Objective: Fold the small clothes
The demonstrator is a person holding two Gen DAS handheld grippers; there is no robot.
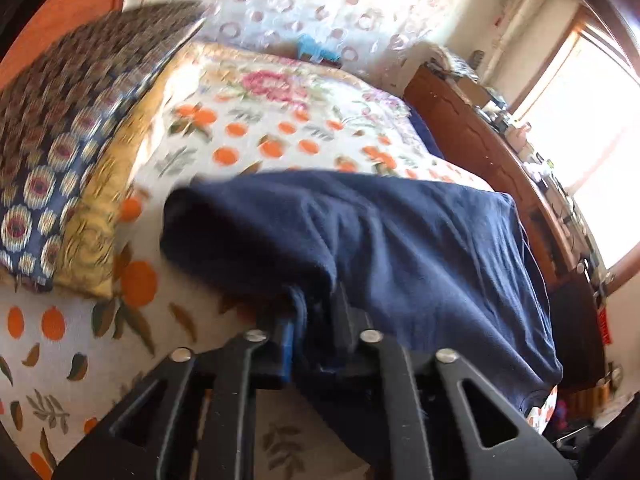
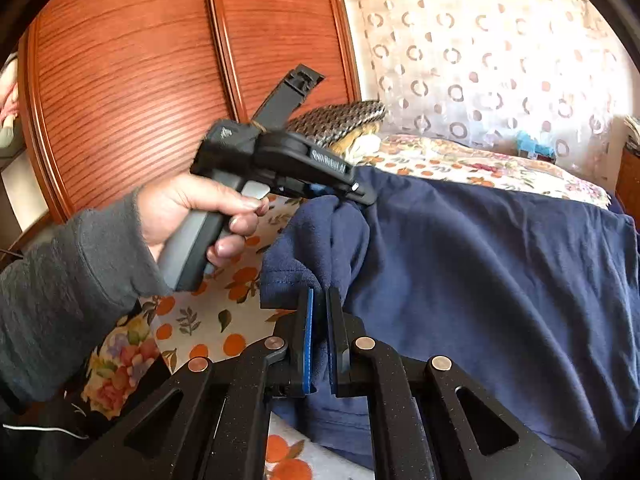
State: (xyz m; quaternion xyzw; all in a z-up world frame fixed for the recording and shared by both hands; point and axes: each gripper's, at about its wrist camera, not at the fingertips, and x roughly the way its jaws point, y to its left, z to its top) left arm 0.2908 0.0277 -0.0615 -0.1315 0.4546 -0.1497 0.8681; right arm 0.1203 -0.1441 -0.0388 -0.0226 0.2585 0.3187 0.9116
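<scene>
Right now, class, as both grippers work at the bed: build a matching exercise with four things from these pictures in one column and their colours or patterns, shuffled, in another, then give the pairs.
Things:
1. garment
2. bedsheet
3. wardrobe door
4. sleeve

Descriptions:
A. reddish-brown wood
B. grey
C. navy blue
D. white with orange fruit

Pairs: 1-C, 2-D, 3-A, 4-B
</scene>
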